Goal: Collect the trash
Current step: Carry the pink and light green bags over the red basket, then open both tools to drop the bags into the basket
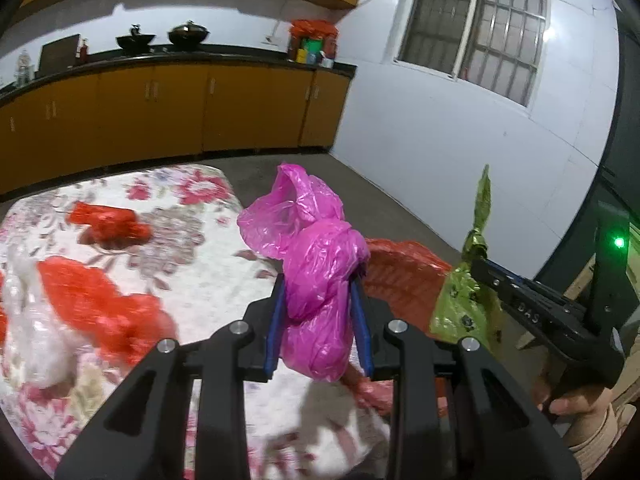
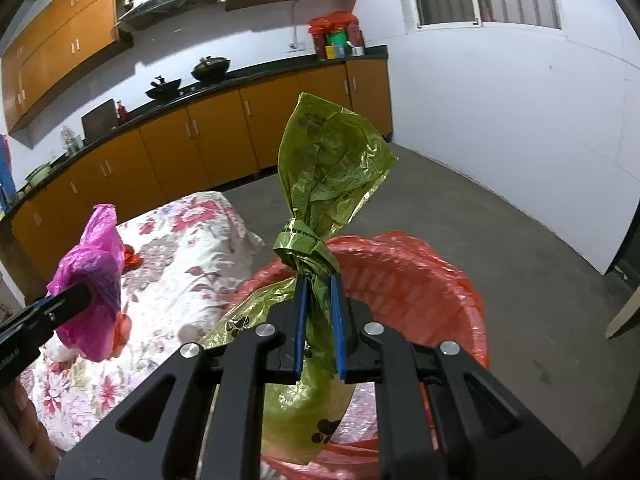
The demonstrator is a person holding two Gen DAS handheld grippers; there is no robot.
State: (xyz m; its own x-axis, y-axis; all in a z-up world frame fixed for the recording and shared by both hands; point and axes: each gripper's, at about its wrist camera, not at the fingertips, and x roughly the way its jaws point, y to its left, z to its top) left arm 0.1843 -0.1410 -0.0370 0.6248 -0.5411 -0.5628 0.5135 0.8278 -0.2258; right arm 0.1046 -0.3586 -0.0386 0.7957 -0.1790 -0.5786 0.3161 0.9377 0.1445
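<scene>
My left gripper (image 1: 320, 280) is shut on a knotted pink plastic bag (image 1: 316, 264) and holds it above the edge of the floral-covered table (image 1: 192, 248). My right gripper (image 2: 318, 280) is shut on a knotted green bag (image 2: 324, 184) printed with paw marks, just below its knot, above a bin lined with a red bag (image 2: 424, 276). The green bag also shows in the left wrist view (image 1: 464, 296), and the pink bag in the right wrist view (image 2: 92, 280). Red bags (image 1: 108, 224) and a white bag (image 1: 28, 316) lie on the table.
The red-lined bin (image 1: 404, 272) stands on the grey floor beside the table. Orange cabinets (image 1: 180, 108) with a black counter line the far wall. A white wall with a barred window (image 1: 480, 24) is at the right. A wooden leg (image 2: 624, 312) shows at far right.
</scene>
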